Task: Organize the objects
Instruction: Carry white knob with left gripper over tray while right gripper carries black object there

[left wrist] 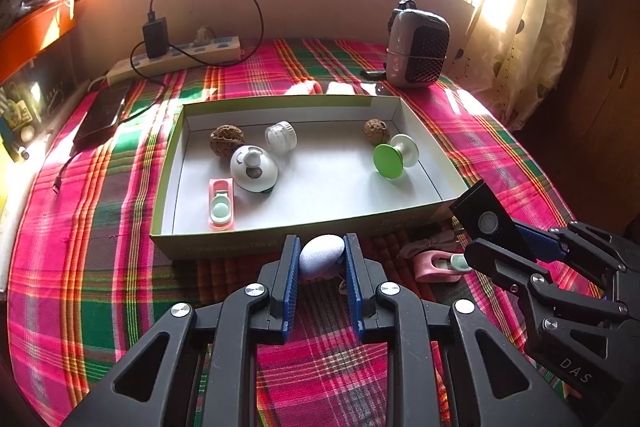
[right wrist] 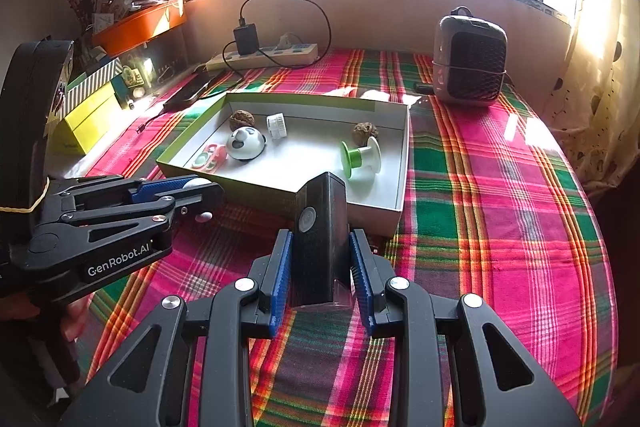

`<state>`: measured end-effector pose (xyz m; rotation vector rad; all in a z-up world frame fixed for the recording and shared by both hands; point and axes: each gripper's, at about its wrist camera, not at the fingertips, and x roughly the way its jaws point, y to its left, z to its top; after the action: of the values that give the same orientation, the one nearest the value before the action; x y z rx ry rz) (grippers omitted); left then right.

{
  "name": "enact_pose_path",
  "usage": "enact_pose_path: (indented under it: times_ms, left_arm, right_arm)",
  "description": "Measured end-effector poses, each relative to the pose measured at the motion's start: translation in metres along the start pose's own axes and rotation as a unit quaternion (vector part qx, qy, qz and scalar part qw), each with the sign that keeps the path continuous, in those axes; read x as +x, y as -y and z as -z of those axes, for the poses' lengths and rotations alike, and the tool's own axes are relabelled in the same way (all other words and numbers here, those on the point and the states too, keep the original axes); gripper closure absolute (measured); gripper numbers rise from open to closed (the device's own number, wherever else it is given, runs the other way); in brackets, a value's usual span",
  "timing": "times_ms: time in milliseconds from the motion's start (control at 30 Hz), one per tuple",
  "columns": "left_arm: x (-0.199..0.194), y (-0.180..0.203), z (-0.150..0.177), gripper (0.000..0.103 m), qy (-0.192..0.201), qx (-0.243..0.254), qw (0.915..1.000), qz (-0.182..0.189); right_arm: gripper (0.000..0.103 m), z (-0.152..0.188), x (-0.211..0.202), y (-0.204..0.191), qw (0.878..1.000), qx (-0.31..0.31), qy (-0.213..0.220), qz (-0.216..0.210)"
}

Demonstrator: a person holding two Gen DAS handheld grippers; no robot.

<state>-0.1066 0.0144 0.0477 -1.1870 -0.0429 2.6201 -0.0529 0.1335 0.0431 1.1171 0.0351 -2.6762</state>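
The left gripper (left wrist: 322, 257) holds a pale egg-shaped object (left wrist: 321, 254) between its blue pads; the jaws are narrow and closed on both its sides, and the object sits at their tips. At 12 o'clock from this gripper, just beyond the object, lies the open cardboard box (left wrist: 276, 227) on the plaid cloth (left wrist: 100, 267). To the right, the right gripper (right wrist: 322, 263) grips a black rectangular device (right wrist: 318, 227); the jaws press its two long sides, with its round button facing up and its far end projecting past the jaw tips towards the box's near wall. At 3 o'clock from the left gripper, a pink clip-like item (left wrist: 434, 265) rests on the cloth.
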Motion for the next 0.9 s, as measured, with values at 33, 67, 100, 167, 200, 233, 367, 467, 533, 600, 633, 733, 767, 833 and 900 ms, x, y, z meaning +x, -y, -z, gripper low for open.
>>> enact_pose_path:
  times_ms: [33, 67, 100, 167, 200, 233, 367, 467, 533, 600, 633, 733, 767, 833, 900]
  left_arm:
    - [-0.001, -0.001, -0.001, 0.083, 0.001, 0.000, 1.0000, -0.001]
    - [-0.003, -0.002, -0.003, 0.083, 0.004, -0.001, 1.0000, -0.002]
    - [-0.004, -0.004, -0.005, 0.083, 0.006, 0.000, 1.0000, -0.003]
    - [-0.005, -0.007, -0.007, 0.083, 0.009, -0.002, 0.9999, -0.004]
    - [-0.005, -0.009, -0.009, 0.083, 0.009, -0.003, 0.9999, -0.003]
    - [-0.005, -0.011, -0.010, 0.083, 0.009, -0.005, 0.9999, -0.001]
    - [-0.002, -0.019, -0.015, 0.083, 0.007, -0.010, 0.9999, -0.008]
    - [0.000, -0.025, -0.018, 0.083, 0.004, -0.018, 0.9998, -0.005]
    - [0.003, -0.028, -0.020, 0.083, 0.003, -0.019, 0.9997, -0.014]
    - [0.006, -0.032, -0.022, 0.083, 0.002, -0.021, 0.9996, -0.016]
    - [0.009, -0.034, -0.023, 0.083, 0.000, -0.022, 0.9996, -0.017]
    - [0.016, -0.040, -0.025, 0.083, -0.006, -0.027, 0.9994, -0.020]
    - [0.018, -0.042, -0.026, 0.083, -0.007, -0.027, 0.9994, -0.021]
    - [0.022, -0.045, -0.027, 0.083, -0.010, -0.030, 0.9993, -0.022]
    - [0.025, -0.047, -0.028, 0.083, -0.012, -0.031, 0.9992, -0.022]
  right_arm:
    - [0.073, -0.002, 0.000, -0.001, 1.000, -0.001, 0.002, 0.000]
    - [0.073, -0.004, -0.001, -0.001, 1.000, -0.002, 0.003, -0.001]
    - [0.073, -0.006, -0.001, -0.002, 1.000, -0.004, 0.005, -0.001]
    - [0.073, -0.010, -0.001, -0.003, 1.000, -0.007, 0.007, -0.001]
    - [0.073, -0.012, 0.000, -0.003, 1.000, -0.008, 0.007, -0.001]
    - [0.073, -0.014, 0.000, -0.003, 1.000, -0.009, 0.007, -0.001]
    - [0.073, -0.023, 0.004, -0.004, 1.000, -0.009, 0.009, -0.005]
    - [0.073, -0.032, 0.011, -0.005, 1.000, -0.009, 0.008, -0.008]
    - [0.073, -0.037, 0.016, -0.008, 1.000, -0.014, 0.006, -0.006]
    - [0.073, -0.043, 0.022, -0.010, 1.000, -0.017, 0.004, -0.005]
    - [0.073, -0.046, 0.025, -0.011, 1.000, -0.018, 0.002, -0.006]
    - [0.073, -0.054, 0.036, -0.012, 1.000, -0.018, -0.003, -0.007]
    - [0.073, -0.057, 0.040, -0.013, 1.000, -0.019, -0.004, -0.006]
    - [0.073, -0.063, 0.047, -0.013, 1.000, -0.019, -0.008, -0.005]
    - [0.073, -0.067, 0.055, -0.013, 1.000, -0.019, -0.012, -0.005]
